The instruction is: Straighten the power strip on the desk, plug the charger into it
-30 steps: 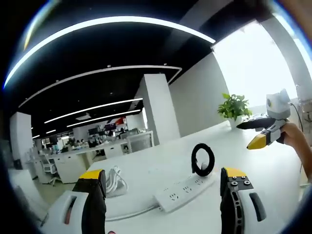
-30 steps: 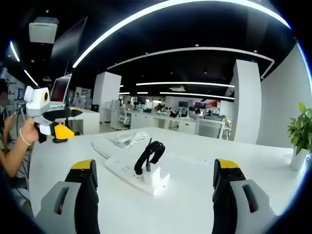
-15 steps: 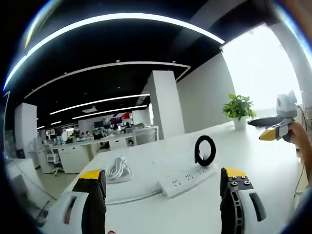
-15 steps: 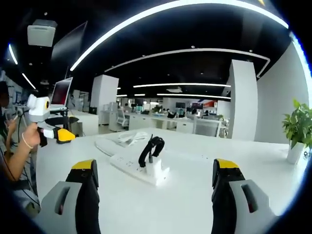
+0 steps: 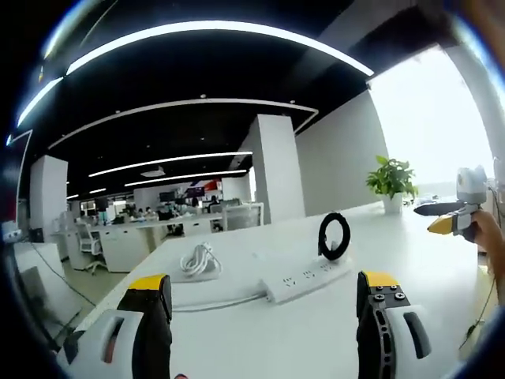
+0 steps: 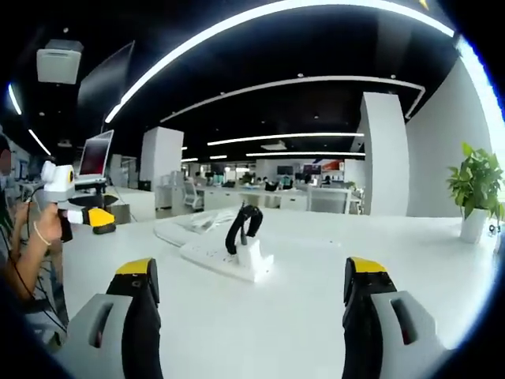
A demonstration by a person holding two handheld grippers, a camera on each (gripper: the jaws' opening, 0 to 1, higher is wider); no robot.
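On the white desk (image 5: 316, 332) ahead of me, well clear of both tools, lies the white power strip (image 5: 309, 280). From my left gripper view it runs slantwise across the desk, with its coiled white cord (image 5: 197, 259) bundled at the far end. A white charger (image 6: 254, 257) stands upright on the strip in my right gripper view, its black cable wound into a loop (image 6: 242, 225) above it. It looks seated in a socket, though I cannot confirm from this distance that the pins are fully home.

My left gripper (image 5: 260, 304) has its yellow-tipped jaws wide apart, holding nothing. My right gripper (image 6: 251, 288) is the same, jaws spread and nothing between them. Each tool also appears in the other's view, held up at the desk's edge by a hand (image 6: 46, 225), away from the strip.

A potted plant (image 6: 475, 189) sits at the desk's far corner, and an open-plan office stretches behind.

My judgement: plugging in appears done and the strip lies flat and orderly, so little or nothing remains beyond checking its alignment.
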